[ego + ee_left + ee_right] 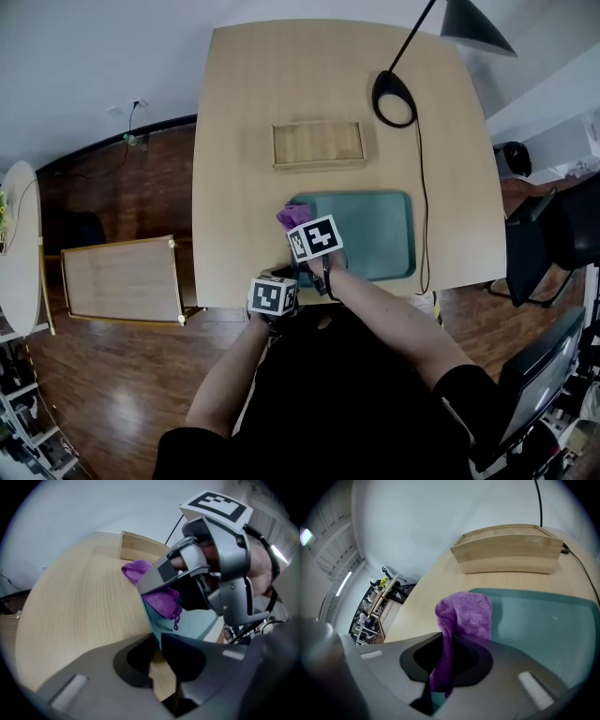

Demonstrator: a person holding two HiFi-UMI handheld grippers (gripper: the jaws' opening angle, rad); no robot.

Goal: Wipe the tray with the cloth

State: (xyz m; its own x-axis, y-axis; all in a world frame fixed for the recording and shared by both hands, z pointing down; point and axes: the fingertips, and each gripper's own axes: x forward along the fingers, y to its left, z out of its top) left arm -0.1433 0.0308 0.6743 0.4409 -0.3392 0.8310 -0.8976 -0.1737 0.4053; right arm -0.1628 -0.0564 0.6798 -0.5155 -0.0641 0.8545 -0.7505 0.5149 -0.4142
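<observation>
Counter (234, 141): pale wood, seen from above in the head view; the person stands at its 6 o'clock edge.
Tray (375, 234): teal, rounded corners, flat on the counter in the near half, its long side running 9 to 3 o'clock.
Cloth (466, 613): purple terry, bunched, over the tray's 10 o'clock corner. One fold stands up ahead of the jaws and a tail hangs down through them. Whether it presses on the tray surface is unclear.
Right tool (443, 665): jaws clamped on the cloth, pointing steeply down over the tray's 9 o'clock end. Its marker cube (314, 237) covers that part of the tray in the head view.
Left tool (157, 641): jaws narrow, closed on the tray rim at the 7 o'clock corner, at the counter's near edge, just beside the right tool.
Wooden box (319, 145): shallow, at 12 o'clock of the tray, apart from it.
Lamp (394, 98): black round base at 1 o'clock of the tray, with a thin stem leaning up to a dark shade.
Cable (422, 187): black, runs from the lamp base past the tray's 3 o'clock side to the counter's near edge.
</observation>
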